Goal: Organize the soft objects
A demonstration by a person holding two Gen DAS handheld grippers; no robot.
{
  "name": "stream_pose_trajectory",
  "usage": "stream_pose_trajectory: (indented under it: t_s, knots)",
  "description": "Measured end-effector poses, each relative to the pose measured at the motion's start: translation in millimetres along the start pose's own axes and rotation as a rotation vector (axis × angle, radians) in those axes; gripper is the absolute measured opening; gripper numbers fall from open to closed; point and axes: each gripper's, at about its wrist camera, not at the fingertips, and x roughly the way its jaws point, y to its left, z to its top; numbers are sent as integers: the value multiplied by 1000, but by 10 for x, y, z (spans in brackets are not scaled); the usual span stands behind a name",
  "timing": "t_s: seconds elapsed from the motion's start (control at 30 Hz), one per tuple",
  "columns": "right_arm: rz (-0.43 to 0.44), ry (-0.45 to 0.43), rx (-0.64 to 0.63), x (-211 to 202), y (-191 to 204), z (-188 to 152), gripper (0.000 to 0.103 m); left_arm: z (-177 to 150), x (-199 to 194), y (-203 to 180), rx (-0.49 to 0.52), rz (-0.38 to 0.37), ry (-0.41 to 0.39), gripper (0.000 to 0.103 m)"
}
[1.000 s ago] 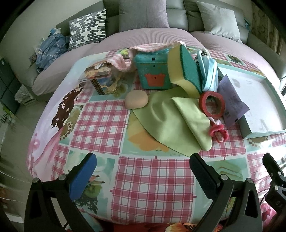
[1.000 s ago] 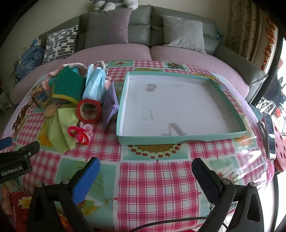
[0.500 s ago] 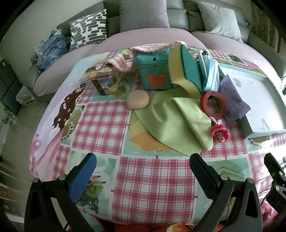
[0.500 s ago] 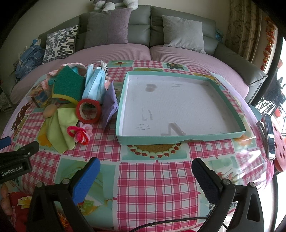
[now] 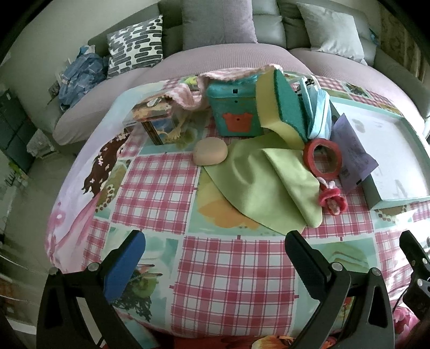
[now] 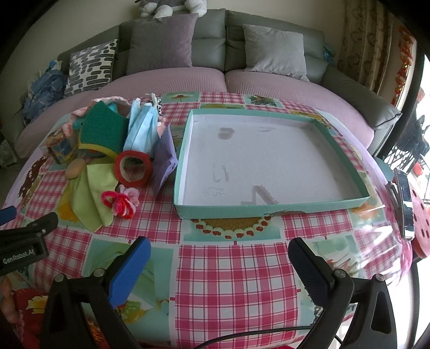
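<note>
Sofa-side table (image 6: 231, 268) | both tools spread, empty | left tool (image 5: 215, 257): pinch green cloth (image 5: 258, 182) near edge, carry to tray (image 6: 268, 205) | right tool (image 6: 219, 263) clear

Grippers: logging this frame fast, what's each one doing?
Left gripper: open, holding nothing.
Right gripper: open, holding nothing.

A: What sort of place is this?

B: A home living room. A grey sofa (image 6: 215, 35) with purple seat covers fills the top of the frame, with a patterned cushion (image 6: 90, 67) at upper left.

A: Anything else?

B: A round table (image 6: 231, 282) under a checked picture tablecloth, curtains (image 6: 368, 40) at upper right, and plush toys (image 6: 172, 8) on the sofa back.
</note>
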Motion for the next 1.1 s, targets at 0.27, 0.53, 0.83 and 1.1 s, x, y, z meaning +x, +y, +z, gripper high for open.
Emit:
stream_pose_trajectory:
  t_s: [0.27, 0.53, 0.83, 1.1]
  knots:
    - [35, 31, 50, 44, -109, -1, 103, 3, -58, -63, 34, 26, -32, 103]
    - [73, 57, 59, 114, -135, 1, 103, 1, -113, -143, 70, 34, -60, 103]
    - [97, 35, 39, 72, -90, -5, 103, -2, -123, -178, 78, 28, -66, 103]
    - [107, 24, 33, 47, -76, -7, 103, -9, -151, -250, 111, 31, -81, 103]
